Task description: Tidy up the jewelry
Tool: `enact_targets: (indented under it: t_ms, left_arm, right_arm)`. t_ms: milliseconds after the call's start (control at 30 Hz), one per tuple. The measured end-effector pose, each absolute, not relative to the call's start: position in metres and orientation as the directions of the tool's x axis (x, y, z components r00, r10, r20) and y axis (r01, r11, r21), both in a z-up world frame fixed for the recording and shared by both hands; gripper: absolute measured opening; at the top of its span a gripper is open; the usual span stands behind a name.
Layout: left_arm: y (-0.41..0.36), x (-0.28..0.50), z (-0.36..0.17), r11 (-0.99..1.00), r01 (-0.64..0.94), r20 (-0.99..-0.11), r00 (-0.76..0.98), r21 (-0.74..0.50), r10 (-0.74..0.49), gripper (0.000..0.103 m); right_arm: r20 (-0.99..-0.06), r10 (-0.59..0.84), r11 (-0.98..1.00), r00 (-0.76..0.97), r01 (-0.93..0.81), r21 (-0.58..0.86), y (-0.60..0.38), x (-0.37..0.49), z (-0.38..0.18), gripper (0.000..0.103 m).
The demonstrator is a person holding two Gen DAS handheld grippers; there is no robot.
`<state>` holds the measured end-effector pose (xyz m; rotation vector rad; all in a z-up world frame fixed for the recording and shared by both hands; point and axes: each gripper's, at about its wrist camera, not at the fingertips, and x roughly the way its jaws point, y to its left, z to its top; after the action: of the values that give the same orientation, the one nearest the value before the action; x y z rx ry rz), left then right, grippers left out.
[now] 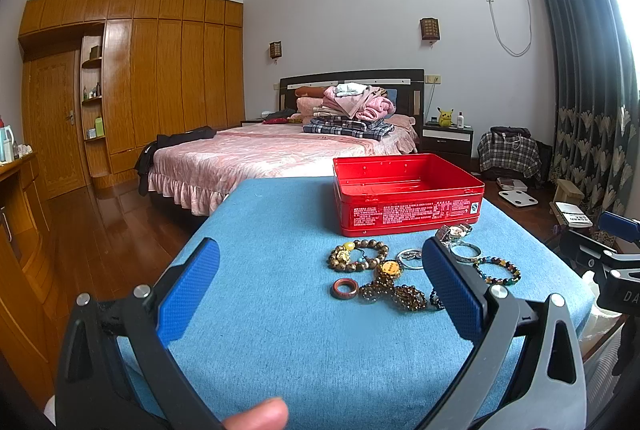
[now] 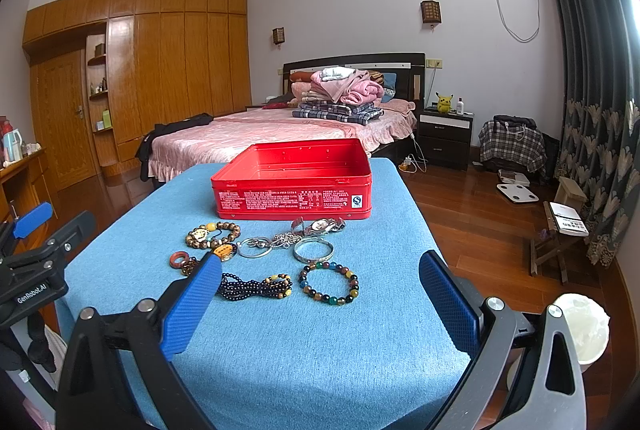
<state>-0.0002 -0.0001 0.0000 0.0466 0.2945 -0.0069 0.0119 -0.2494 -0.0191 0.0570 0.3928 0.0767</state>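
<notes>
An open, empty red tin box [image 1: 408,198] [image 2: 294,186] stands at the far end of the blue-clothed table [image 1: 280,310] [image 2: 320,350]. Jewelry lies in front of it: a wooden bead bracelet [image 2: 212,235], a red ring [image 2: 180,259], a watch [image 2: 318,226], a silver bangle [image 2: 313,250], a multicolour bead bracelet [image 2: 329,282] and a dark bead strand [image 2: 256,286]. My left gripper [image 1: 320,254] is open and empty, above the table before the jewelry. My right gripper [image 2: 320,270] is open and empty, near the bracelets.
A pink bed [image 2: 272,134] with folded clothes lies beyond the table. Wooden wardrobes [image 2: 160,70] line the left wall. A nightstand [image 2: 444,134], a scale [image 2: 518,192] and a small stool [image 2: 556,238] stand on the wooden floor at the right.
</notes>
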Motion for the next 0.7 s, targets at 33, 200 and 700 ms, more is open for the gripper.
enact_targets:
  t_ms: [33, 200, 700]
  left_arm:
    - [0.000, 0.000, 0.000, 0.999, 0.014, -0.290, 0.957, 0.045, 0.000, 0.098]
    - [0.000, 0.000, 0.000, 0.999, 0.014, -0.290, 0.957, 0.045, 0.000, 0.098]
    - [0.002, 0.009, -0.007, 0.997, 0.071, -0.329, 0.943, 0.033, -0.056, 0.098]
  right_arm:
    - [-0.380, 0.086, 0.995, 0.921, -0.064, 0.070, -0.249, 0.012, -0.019, 0.097]
    - [-0.380, 0.086, 0.995, 0.921, -0.064, 0.070, -0.250, 0.012, -0.019, 0.097]
    - [-0.388, 0.109, 0.993, 0.915, -0.081, 0.088, -0.255, 0.017, -0.031, 0.097]
